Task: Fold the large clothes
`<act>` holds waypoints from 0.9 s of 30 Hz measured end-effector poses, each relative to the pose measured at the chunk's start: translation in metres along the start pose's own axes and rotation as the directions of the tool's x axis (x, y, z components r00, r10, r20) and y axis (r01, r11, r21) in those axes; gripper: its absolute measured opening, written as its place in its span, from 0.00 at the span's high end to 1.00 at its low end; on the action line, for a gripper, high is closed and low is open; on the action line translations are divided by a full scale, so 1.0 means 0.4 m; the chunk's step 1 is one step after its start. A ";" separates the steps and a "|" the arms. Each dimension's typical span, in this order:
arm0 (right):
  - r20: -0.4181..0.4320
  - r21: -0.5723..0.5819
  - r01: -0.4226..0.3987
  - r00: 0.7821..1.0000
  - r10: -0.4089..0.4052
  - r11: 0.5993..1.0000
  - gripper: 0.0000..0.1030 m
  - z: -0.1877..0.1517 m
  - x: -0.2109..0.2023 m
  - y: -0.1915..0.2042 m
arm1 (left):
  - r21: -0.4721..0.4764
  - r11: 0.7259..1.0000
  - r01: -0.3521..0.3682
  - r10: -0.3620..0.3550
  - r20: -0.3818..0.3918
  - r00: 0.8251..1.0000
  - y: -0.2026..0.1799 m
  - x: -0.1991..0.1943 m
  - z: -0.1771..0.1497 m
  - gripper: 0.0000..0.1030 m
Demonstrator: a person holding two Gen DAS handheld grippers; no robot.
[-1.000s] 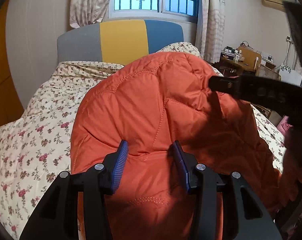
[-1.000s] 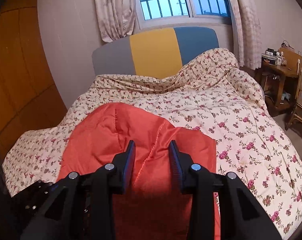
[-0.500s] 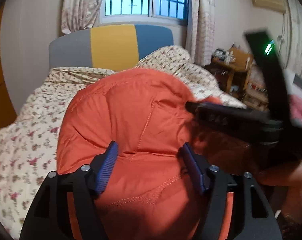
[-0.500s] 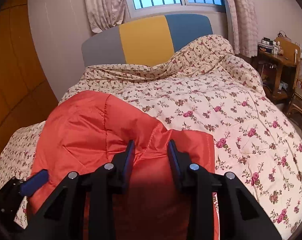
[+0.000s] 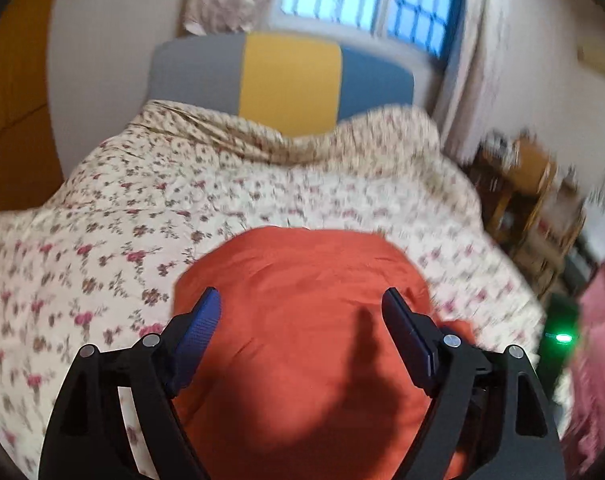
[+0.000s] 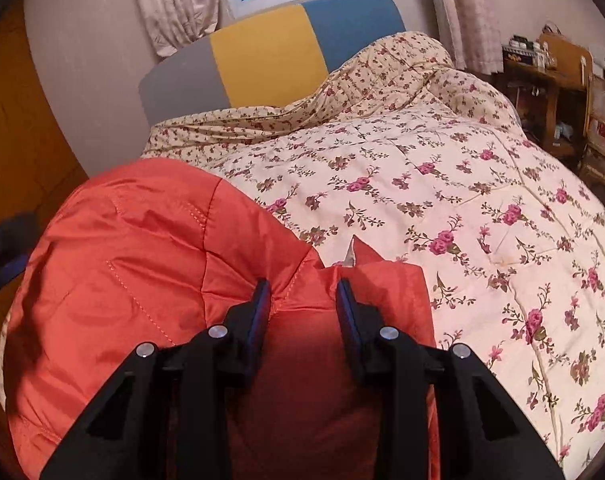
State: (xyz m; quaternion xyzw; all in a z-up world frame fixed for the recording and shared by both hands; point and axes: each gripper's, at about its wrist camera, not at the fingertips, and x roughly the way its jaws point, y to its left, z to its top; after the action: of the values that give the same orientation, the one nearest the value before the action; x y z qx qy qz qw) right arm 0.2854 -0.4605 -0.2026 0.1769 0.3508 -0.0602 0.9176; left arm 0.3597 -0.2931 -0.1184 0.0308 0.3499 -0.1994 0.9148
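Observation:
An orange quilted puffer jacket [image 5: 302,320] lies in a mound on the floral bed quilt [image 5: 102,240]. My left gripper [image 5: 302,320] is wide open above it, its blue pads apart and holding nothing. In the right wrist view the jacket [image 6: 142,260] fills the lower left. My right gripper [image 6: 304,300] is narrowly set, with a fold of the jacket's orange fabric between its fingers. The left wrist view is blurred by motion.
The grey, yellow and blue headboard [image 6: 270,48] stands at the far end under a barred window. A wooden desk and chair [image 6: 550,92] stand right of the bed. An orange wardrobe [image 6: 6,140] is on the left. The flowered quilt [image 6: 482,220] spreads right of the jacket.
My left gripper opened wide, let go of the jacket and swung back and up. The jacket dropped lower onto the bed. My right gripper kept its grip and moved slightly.

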 end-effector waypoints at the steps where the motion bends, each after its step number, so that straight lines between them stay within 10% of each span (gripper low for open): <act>1: -0.007 -0.002 0.000 1.000 0.000 1.000 0.69 0.000 0.004 0.003 | 0.026 0.999 -0.032 0.032 -0.012 0.999 -0.002 0.020 -0.007 0.17; 27: -0.081 0.010 0.025 0.996 -0.024 1.000 0.68 -0.003 0.126 0.007 | 0.033 0.996 -0.078 0.078 -0.002 0.997 0.033 0.197 -0.096 0.03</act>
State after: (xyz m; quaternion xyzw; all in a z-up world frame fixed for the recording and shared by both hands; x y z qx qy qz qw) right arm 0.3230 -0.4567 -0.2361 0.1800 0.3893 -0.0663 0.9009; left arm 0.3940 -0.3005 -0.1997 0.0598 0.3464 -0.1691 0.9208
